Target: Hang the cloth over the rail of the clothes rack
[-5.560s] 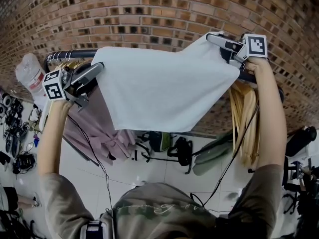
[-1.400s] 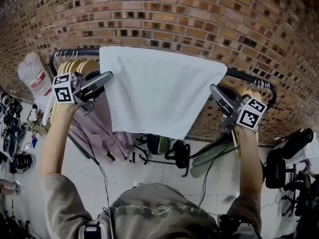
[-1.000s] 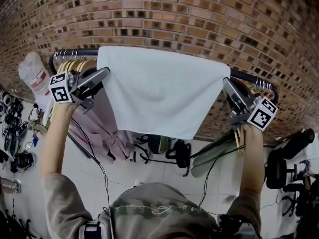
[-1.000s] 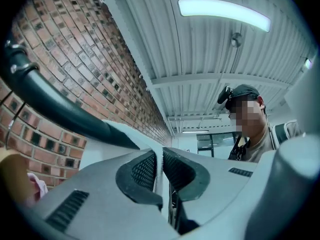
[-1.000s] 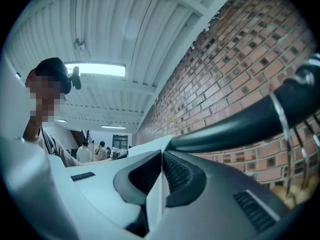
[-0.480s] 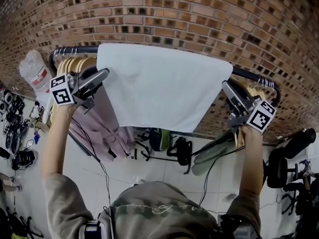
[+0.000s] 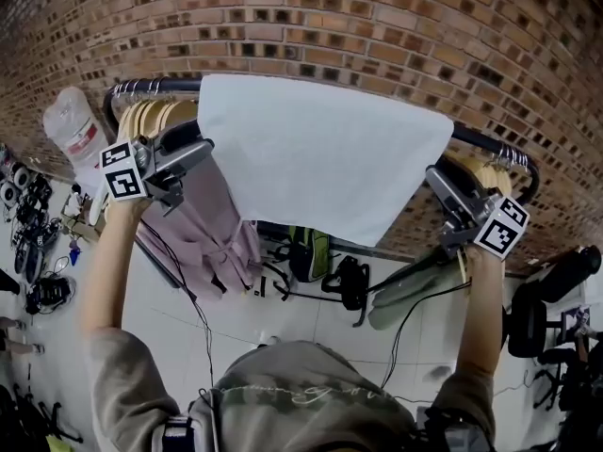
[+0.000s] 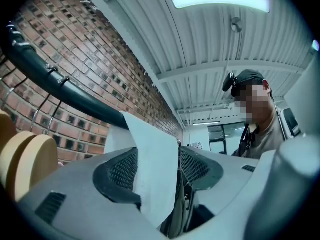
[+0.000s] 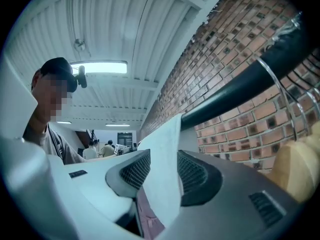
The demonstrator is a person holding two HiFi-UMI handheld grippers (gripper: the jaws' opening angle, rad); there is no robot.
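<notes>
While the white rectangular cloth (image 7: 325, 153) hangs draped over the black metal rail (image 7: 141, 86) of the clothes rack, spanning most of the stretch between the rail's left end and its right end, I am releasing it at both side edges. My left gripper (image 7: 193, 144) has just been opening its jaws and they now stand wide. The cloth's left edge hangs loose between the pads, and neither pad clamps it. Just beside it, at the rail's left end, hang pale wooden hangers (image 7: 151, 116) and a pink garment (image 7: 212, 234). My right gripper (image 7: 441, 182), at the cloth's right edge, has also just been opening, though only partway. That edge runs through a narrow gap and is no longer pinched.

To finish this release well, I judge the right jaws should spread further first. Then both grippers should draw outward along the rail, clear of the edges, so no pad drags the fabric and pulls it askew or off.

Nothing legible shows. The black-and-white marker cube (image 7: 121, 170) on each gripper carries patterns only, and the faint script on my grey-green top (image 7: 292, 395) is too small to read.
</notes>
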